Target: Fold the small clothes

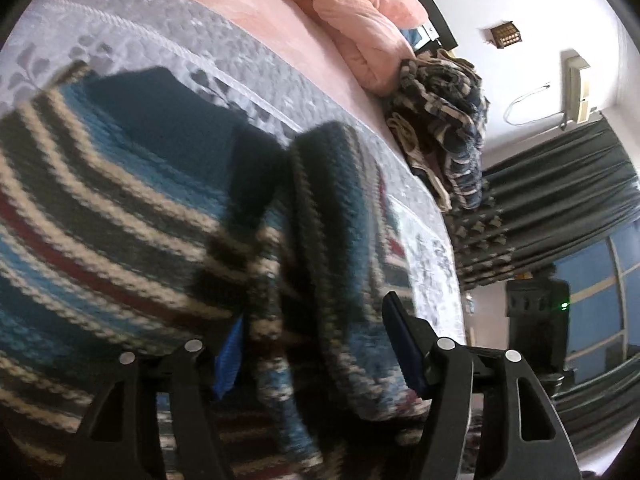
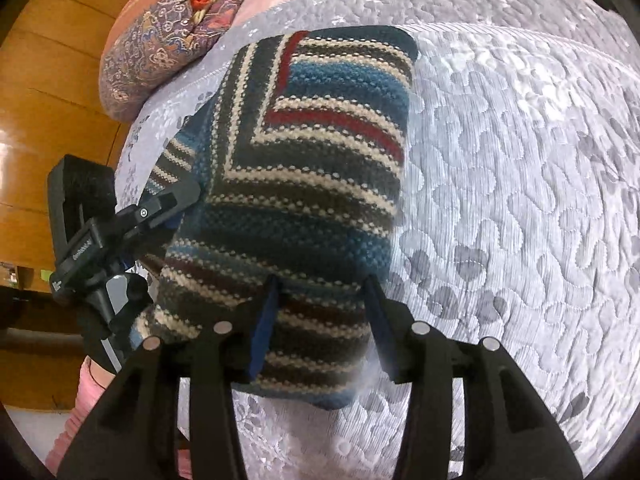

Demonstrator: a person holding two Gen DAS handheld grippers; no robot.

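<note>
Striped knit sweater [image 2: 304, 184] lies half-folded on the quilted bed [image 2: 520, 200], right claw [image 2: 322, 320] spread open over its near edge, left claw [image 1: 316, 344] open around a bunched fold that may slip loose and unfold

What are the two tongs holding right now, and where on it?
Both tongs, left and right, stand open around the striped sweater: right at its near edge, left with a fold between its fingers. Neither looks clamped.

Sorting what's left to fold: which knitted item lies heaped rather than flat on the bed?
The dark-and-cream patterned knit beside the pink pillow lies heaped. The striped sweater lies flat and partly folded on the grey quilt, between both grippers.
</note>
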